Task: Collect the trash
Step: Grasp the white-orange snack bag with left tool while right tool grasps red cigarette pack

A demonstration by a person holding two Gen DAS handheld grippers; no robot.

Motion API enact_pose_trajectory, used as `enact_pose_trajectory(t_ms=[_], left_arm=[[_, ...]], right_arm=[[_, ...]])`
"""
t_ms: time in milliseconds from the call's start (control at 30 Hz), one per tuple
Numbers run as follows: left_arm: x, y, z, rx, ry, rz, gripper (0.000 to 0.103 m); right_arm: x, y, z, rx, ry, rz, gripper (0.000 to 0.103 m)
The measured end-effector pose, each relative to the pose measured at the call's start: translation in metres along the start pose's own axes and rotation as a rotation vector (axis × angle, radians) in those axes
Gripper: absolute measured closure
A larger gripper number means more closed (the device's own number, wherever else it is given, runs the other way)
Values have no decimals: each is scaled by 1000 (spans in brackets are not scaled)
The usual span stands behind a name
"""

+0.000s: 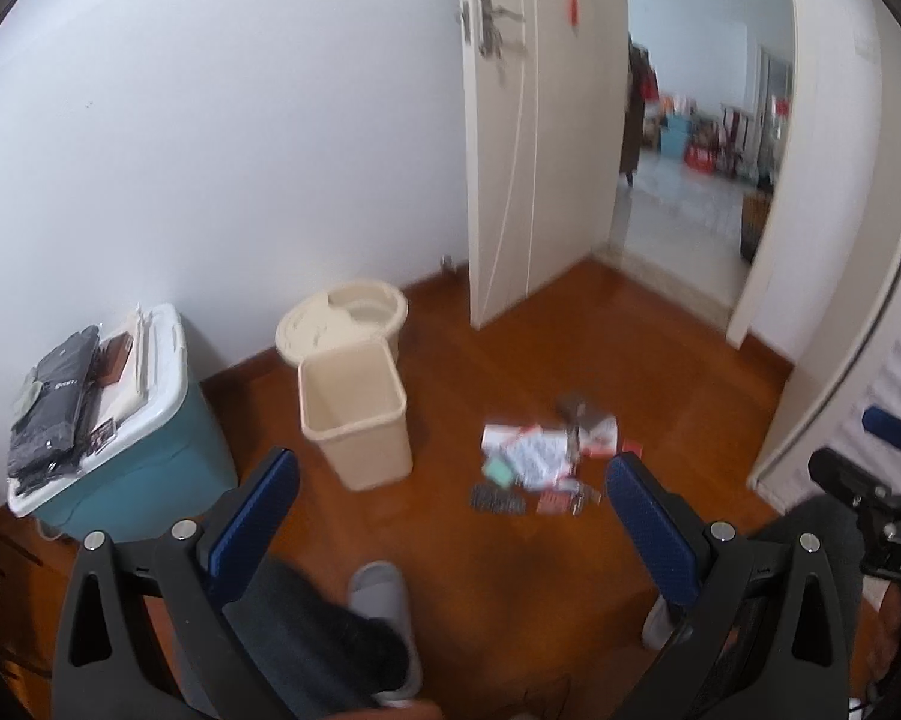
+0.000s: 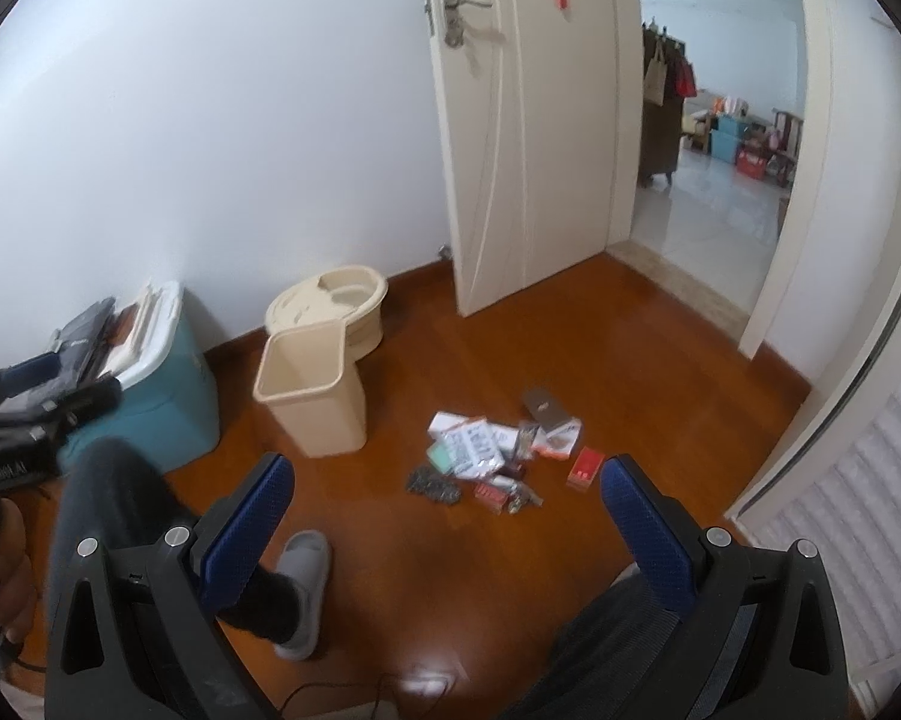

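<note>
Both grippers — the left gripper (image 1: pixel 450 480) and the right gripper (image 2: pixel 447 480) — are spread wide and hold nothing, raised above the floor. Beyond them the trash pile (image 2: pixel 498 450) lies just right of the beige bin (image 2: pixel 309 399) — light, thin packets and papers, probably slippery; best pinched by a raised edge.

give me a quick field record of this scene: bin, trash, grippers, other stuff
bin: beige bin upright on the wood floor, looks empty
trash: pile of wrappers and packets on floor, right of bin
left gripper: open, empty
right gripper: open, empty
nearby: teal cooler, round beige tub behind bin, open door
</note>
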State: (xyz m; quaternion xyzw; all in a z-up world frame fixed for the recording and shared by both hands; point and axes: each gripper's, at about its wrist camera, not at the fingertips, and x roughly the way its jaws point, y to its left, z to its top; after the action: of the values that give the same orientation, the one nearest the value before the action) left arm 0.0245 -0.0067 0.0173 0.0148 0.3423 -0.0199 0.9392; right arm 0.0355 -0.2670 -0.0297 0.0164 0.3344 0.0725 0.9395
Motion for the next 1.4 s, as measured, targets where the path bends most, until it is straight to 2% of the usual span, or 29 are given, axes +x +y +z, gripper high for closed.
enact_pose_trajectory(t_ms=[33,67,133,167,200,233,267,300,333,400,433,467,567,633,767,833,967,1033,1167,1267,1400], left_arm=[[0,0,5,-7,-33,-5,0],[0,-2,12,-2,-103,3,0],[10,-10,18,53,-236,51,0],[25,-14,19,85,-266,71,0],[47,-16,21,104,-233,62,0],[83,-15,24,98,-123,-6,0],[115,-11,25,64,-20,-106,0],[143,-9,25,27,65,-217,0],[167,-9,23,12,115,-261,0],[220,-13,16,-1,169,-219,0],[246,-15,12,-14,191,-233,0],[263,-16,11,-20,208,-238,0],[328,-39,2,41,259,-175,0],[376,-57,-9,87,295,-141,0],[432,-74,-23,27,321,-140,0],[465,-76,-35,-16,340,-103,0],[505,-81,-59,-41,356,-50,0],[521,-88,-69,-41,370,-37,0],[546,-103,-89,12,382,-22,0],[557,-109,-98,23,398,-20,0],[570,-107,-105,-20,424,-5,0]], right_arm=[[0,-2,5,-3,-36,-9,0],[1,-4,12,-4,-93,-25,0],[8,-7,22,-20,-163,-46,0],[19,-7,26,-38,-196,-59,0],[44,-10,30,-61,-179,-80,0],[76,-15,35,-90,-91,-84,0],[104,-21,38,-105,-5,-63,0],[136,-30,39,-88,54,-32,0],[159,-39,41,-71,74,-6,0],[212,-58,43,-70,144,32,0],[237,-68,45,-73,176,35,0],[270,-85,47,-68,215,24,0],[343,-127,45,-33,301,-8,0],[397,-153,38,-31,335,-84,0],[494,-201,-11,73,437,-137,0],[547,-215,-56,81,488,-197,0],[625,-234,-125,162,559,-224,0],[651,-241,-152,183,584,-240,0],[689,-262,-182,242,603,-254,0],[705,-263,-194,251,611,-253,2],[718,-265,-209,246,633,-248,8]])
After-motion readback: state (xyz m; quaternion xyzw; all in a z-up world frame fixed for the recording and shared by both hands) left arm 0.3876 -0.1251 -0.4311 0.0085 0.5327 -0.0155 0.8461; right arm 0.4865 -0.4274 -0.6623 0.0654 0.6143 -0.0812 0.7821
